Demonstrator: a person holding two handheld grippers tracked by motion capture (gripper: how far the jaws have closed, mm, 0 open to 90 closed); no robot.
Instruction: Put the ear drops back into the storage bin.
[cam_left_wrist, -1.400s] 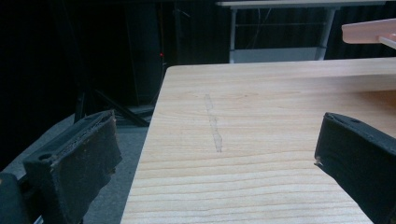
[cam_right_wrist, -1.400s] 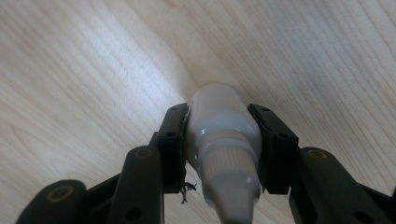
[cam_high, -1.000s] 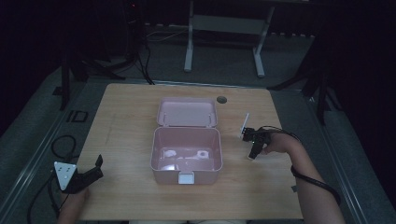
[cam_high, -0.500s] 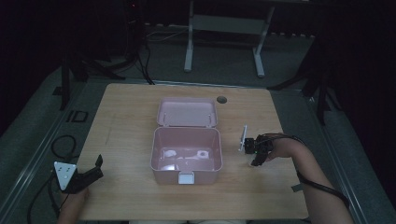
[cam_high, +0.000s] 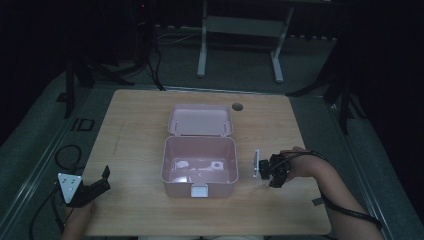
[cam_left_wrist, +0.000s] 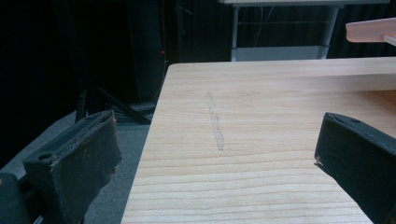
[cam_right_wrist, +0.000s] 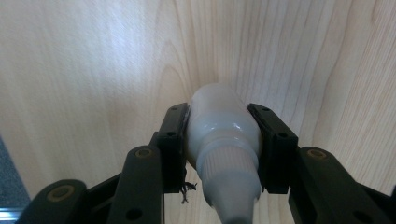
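Observation:
A pink box (cam_high: 165, 161) stands open at the middle of the wooden table (cam_high: 130, 130), its lid (cam_high: 200, 120) tipped back behind it. A few pale shapes lie on its bottom; I cannot tell what they are. Right of the box, my right gripper (cam_high: 272, 172) hovers over the table. In the right gripper view its jaws (cam_right_wrist: 220, 114) press both sides of a small white squeeze bottle (cam_right_wrist: 223, 130), nozzle toward the camera. My left gripper (cam_high: 102, 177) rests at the table's near left corner, jaws (cam_left_wrist: 217, 154) wide apart with only bare wood between them.
A round cable hole (cam_high: 237, 106) sits near the table's far edge. Behind the table stands a metal frame (cam_high: 240, 25) on a dark floor. Cables (cam_high: 65, 155) lie on the floor at the left. The box's white latch (cam_high: 199, 191) faces the near edge.
My right gripper has carried the bottle toward the near edge of the table, staying right of the box. The left gripper has kept still.

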